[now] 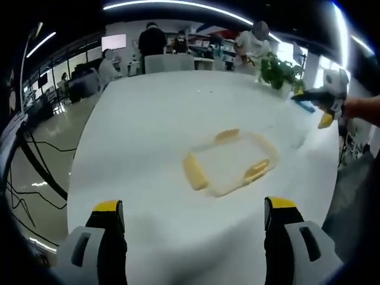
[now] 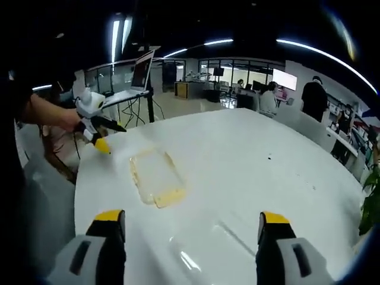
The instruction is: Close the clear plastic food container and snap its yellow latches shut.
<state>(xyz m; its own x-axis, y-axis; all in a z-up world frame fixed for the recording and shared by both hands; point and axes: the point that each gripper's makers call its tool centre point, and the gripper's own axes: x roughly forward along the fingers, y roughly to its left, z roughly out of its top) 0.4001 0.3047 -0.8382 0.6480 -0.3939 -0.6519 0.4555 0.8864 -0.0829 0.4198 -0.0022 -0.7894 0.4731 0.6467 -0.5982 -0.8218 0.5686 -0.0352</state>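
Left hand-held gripper [image 1: 193, 217] — container [image 1: 231, 161] ahead, apart.

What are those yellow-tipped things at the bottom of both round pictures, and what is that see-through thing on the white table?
Those are the fingers of two hand-held grabbing tools. A person holds one in each hand, and each tool carries a camera looking forward along its fingers. One picture comes from the left gripper, the other from the right gripper. Each picture also catches the other tool farther away. On the white table lies a clear food container with yellow latches. Near it lies another clear piece, perhaps its lid. Both grippers are open and hold nothing.
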